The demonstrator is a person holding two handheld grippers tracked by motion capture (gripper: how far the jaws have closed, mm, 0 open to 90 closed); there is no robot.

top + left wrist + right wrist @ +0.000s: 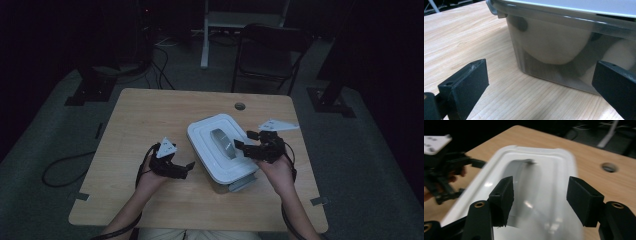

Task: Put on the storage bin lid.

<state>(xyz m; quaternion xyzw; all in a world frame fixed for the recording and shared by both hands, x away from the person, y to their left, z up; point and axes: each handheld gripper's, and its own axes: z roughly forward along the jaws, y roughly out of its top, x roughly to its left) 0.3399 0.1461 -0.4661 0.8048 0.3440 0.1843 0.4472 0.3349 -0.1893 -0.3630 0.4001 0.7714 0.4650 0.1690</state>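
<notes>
Lidded container (222,147) sat mid-counter (150,120), lid on. Right tool (246,140) hovered over the lid handle (223,142), jaws spread, empty, lined up to grab it. Left tool (187,167) released beside the wall, likely bracing.

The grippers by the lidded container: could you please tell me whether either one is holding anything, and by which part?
Nothing is held. The left gripper stands open beside the container, and the right gripper is open above its lid.
</notes>
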